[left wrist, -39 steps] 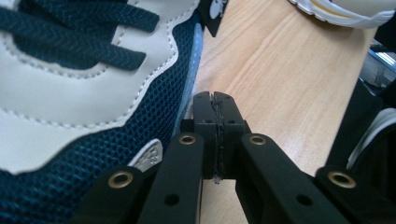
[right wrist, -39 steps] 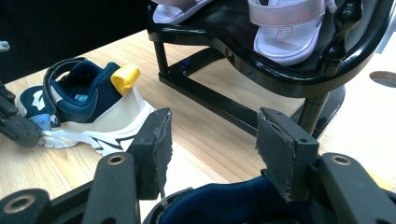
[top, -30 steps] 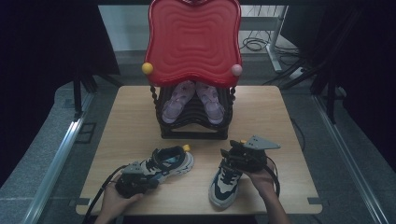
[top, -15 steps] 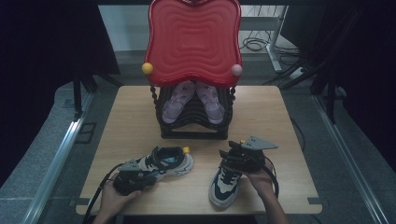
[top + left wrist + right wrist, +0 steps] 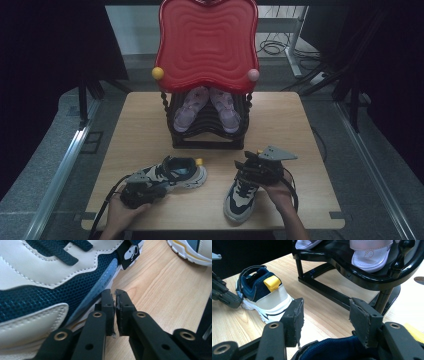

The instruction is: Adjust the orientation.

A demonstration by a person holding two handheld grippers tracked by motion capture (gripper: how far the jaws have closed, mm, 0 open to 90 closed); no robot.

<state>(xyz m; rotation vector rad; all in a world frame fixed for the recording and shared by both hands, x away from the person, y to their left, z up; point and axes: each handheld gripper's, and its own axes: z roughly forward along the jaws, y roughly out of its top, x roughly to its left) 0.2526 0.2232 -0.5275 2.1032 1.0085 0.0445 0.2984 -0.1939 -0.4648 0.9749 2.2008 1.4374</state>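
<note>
Two navy, cream and white sneakers lie on the wooden table (image 5: 300,125). The left sneaker (image 5: 175,175) (image 5: 37,285) lies on its side, yellow heel tab toward the rack. My left gripper (image 5: 152,187) (image 5: 115,293) sits against its sole edge. Its jaws have just been opening and stand barely parted, with nothing between them. The right sneaker (image 5: 240,197) points toward the front edge. My right gripper (image 5: 252,170) (image 5: 325,305) hangs open over its heel, and the navy collar (image 5: 332,350) lies low between the jaws.
A black shoe rack (image 5: 207,135) stands mid-table with a pair of pink sandals (image 5: 192,107) on it. A red wavy panel (image 5: 207,45) rises above it. Bare wood lies between the sneakers and to both sides of the rack.
</note>
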